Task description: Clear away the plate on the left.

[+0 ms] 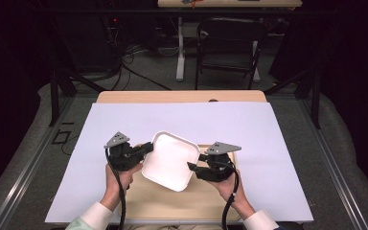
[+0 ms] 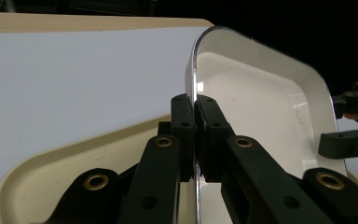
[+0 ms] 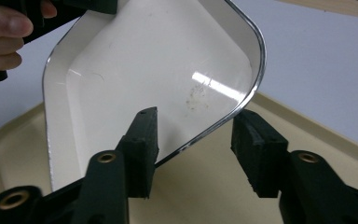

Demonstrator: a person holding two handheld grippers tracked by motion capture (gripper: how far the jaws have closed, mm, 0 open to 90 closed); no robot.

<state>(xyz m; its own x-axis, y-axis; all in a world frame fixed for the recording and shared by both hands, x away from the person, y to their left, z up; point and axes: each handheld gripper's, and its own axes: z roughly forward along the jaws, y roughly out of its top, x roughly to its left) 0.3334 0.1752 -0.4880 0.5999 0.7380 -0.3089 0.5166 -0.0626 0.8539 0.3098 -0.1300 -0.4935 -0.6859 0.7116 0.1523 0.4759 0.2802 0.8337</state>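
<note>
Left gripper view shows the left gripper [image 2: 196, 135] clenched on the thin rim of a white plate [image 2: 256, 107], a squarish, glossy dish with rounded corners and a faint smudge inside. The plate is held tilted above a beige tray [image 3: 205, 186], smooth and shallow-lipped. At its opposite edge, the right gripper [image 3: 196, 144] straddles the rim, jaws apart and not pressing. Beneath lies a matte white sheet [image 1: 249, 124] on a wooden table [image 1: 182, 96].

Wooden table [image 1: 182, 97]; white sheet [image 1: 124, 124] on it; beige tray [image 1: 172, 203] atop.
</note>
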